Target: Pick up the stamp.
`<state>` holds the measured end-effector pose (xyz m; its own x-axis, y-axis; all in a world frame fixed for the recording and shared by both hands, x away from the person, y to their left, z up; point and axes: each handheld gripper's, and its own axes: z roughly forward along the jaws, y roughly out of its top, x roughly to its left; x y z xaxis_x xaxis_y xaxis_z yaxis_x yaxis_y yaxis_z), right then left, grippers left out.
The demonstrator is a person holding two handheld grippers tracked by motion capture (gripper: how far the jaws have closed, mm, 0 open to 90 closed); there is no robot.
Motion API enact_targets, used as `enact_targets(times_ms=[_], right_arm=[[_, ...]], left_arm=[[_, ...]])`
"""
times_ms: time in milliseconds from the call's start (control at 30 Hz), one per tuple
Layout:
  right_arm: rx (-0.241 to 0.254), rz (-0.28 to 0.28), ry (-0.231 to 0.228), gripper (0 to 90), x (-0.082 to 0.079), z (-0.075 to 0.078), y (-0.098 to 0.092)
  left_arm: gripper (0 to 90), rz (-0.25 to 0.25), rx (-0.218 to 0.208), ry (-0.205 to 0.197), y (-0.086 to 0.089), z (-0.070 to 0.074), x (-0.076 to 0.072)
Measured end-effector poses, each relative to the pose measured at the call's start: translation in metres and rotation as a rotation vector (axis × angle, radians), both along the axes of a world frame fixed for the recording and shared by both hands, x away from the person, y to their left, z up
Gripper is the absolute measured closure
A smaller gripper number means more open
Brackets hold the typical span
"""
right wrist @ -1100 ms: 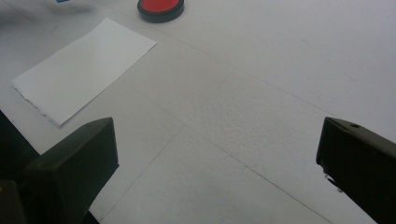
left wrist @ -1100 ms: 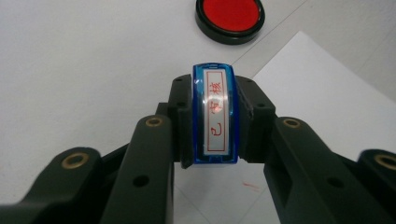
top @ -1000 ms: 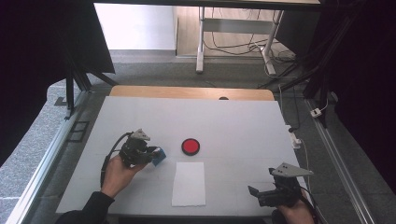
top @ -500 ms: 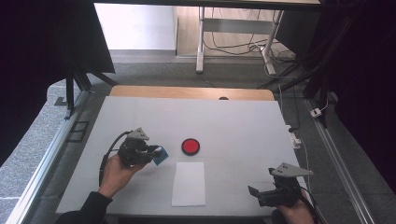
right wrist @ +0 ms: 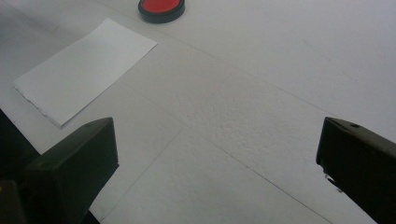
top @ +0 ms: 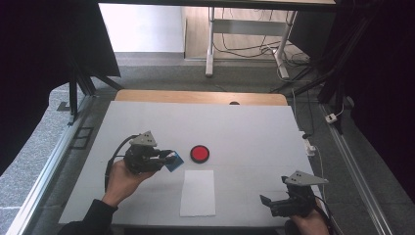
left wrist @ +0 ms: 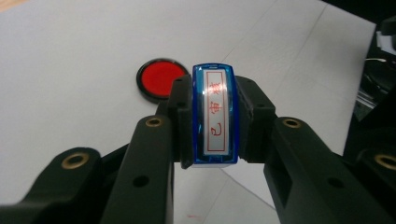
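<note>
Just ahead of the left gripper (top: 166, 157), which clamps a blue stamp (left wrist: 215, 114), the red ink pad (top: 199, 153) is the one raised obstacle, with bare table (top: 254, 127) beyond and to either side of it. The flat paper sheet (top: 197, 192) lies below and to that gripper's right. Between the right gripper's (right wrist: 217, 154) wide-apart jaws and ahead of them the tabletop is bare; the paper and ink pad lie further off, ahead to its left.

stamp (left wrist: 215, 114): 1 | ink pad (top: 199, 153): 1 | paper sheet (top: 197, 193): 1 | table (top: 244, 127): 1
</note>
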<state>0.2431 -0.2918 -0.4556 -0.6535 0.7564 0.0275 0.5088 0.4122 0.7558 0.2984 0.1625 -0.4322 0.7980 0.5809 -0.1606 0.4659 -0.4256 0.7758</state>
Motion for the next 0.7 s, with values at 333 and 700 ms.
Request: enact_targets(times_ms=[333, 700], right_arm=[[0.002, -0.001, -0.001, 0.0, 0.0, 0.0, 0.0], [0.003, 0.004, -0.003, 0.0, 0.0, 0.0, 0.0]], left_arm=[[71.0, -0.07, -0.055, -0.05, -0.006, 0.015, -0.002], [71.0, -0.136, -0.114, -0.085, -0.013, 0.024, -0.009]])
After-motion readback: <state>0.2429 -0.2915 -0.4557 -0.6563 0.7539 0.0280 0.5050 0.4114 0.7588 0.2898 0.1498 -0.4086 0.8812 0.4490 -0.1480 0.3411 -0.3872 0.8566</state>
